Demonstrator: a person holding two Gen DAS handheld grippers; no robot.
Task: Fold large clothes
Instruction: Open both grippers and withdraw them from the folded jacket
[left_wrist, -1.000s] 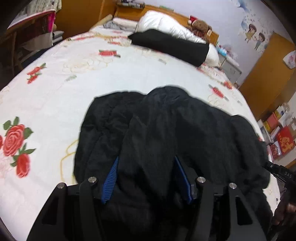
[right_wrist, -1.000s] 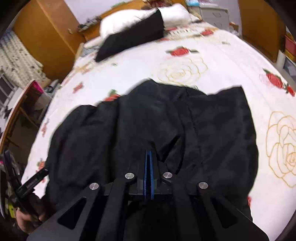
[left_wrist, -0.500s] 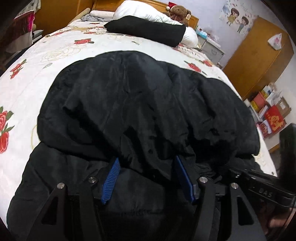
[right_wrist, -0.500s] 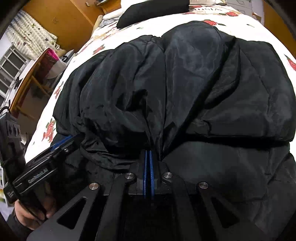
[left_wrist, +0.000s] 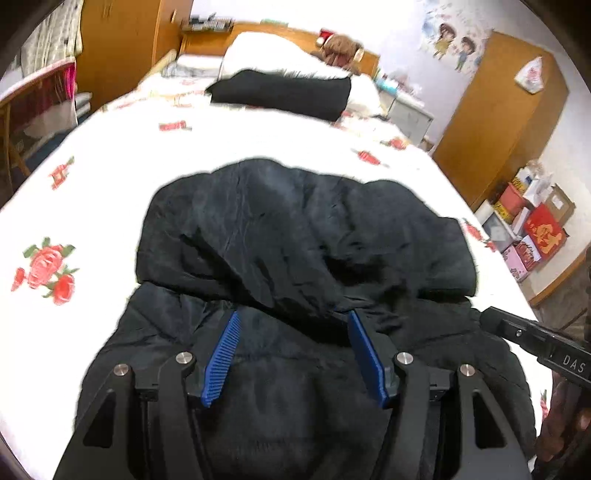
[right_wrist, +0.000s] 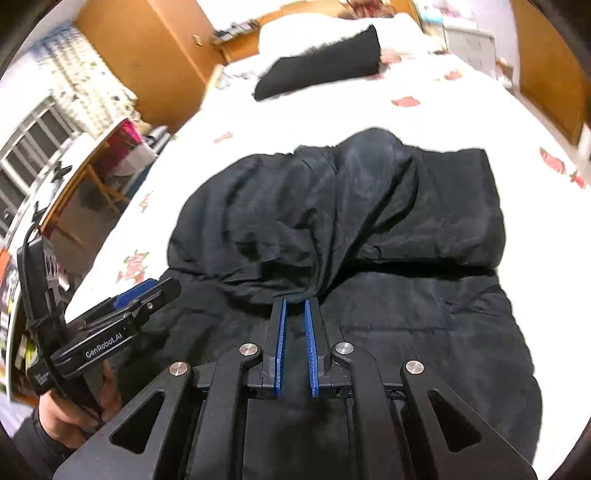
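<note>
A: Where is the black jacket (left_wrist: 306, 258) lying right now?

B: It lies on your bed (left_wrist: 229, 147), close to the near edge and well short of the headboard end. Its far half is doubled back toward you, so a rumpled upper layer rests on the quilted lower layer, with the fold edge running across just ahead of your tools.

A: And my left gripper (left_wrist: 295, 354)?

B: Its blue pads stand well apart above the lower layer of the jacket. The fold edge lies right at the pad tips, but nothing is pinched between them.

A: The right gripper (right_wrist: 295, 347)?

B: Its jaws have just been opening and now show a narrow slot. The tips sit at the fold edge; I can't see any cloth caught in the slot.

A: What else is around?

B: A folded black garment (left_wrist: 280, 94) rests against the white pillow (left_wrist: 280, 50) at the headboard end, well apart from the jacket. The bedspread carries red rose prints. Stacked boxes (left_wrist: 532, 229) sit on the floor off the right side of the bed.
</note>
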